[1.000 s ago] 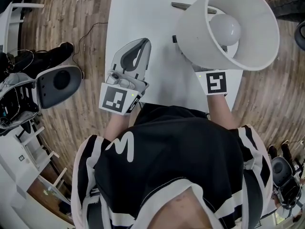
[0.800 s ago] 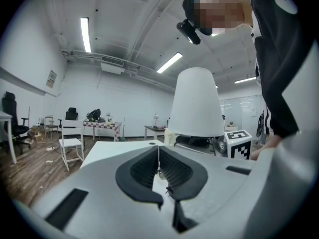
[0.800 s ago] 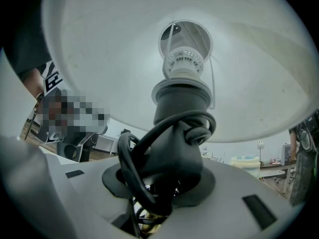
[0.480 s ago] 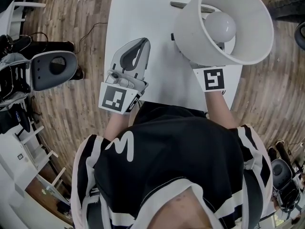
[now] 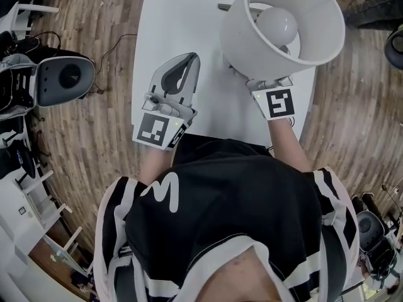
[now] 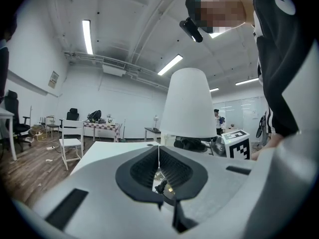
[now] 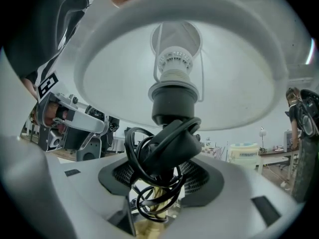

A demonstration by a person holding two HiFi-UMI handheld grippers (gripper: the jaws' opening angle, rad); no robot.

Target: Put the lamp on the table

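The lamp (image 5: 283,27) has a wide white shade that opens toward the head camera, and its bulb (image 5: 276,24) shows inside. It is over the right part of the white table (image 5: 189,17). My right gripper (image 5: 267,90) reaches under the shade from the near side. Its jaws are opening, with the lamp's black neck (image 7: 172,103), coiled black cord (image 7: 149,158) and brass stem between them (image 7: 162,183). My left gripper (image 5: 187,58) lies shut and empty on the table, to the left of the lamp. From there the shade (image 6: 187,108) rises just beyond its tips (image 6: 159,151).
A thin dark object (image 5: 230,7) lies at the table's far side, partly behind the shade. A grey office chair (image 5: 60,80) stands on the wooden floor to the left. The table's near edge runs just in front of the person's body.
The lamp and my right gripper have shifted left and farther onto the table. My left gripper has stayed where it was.
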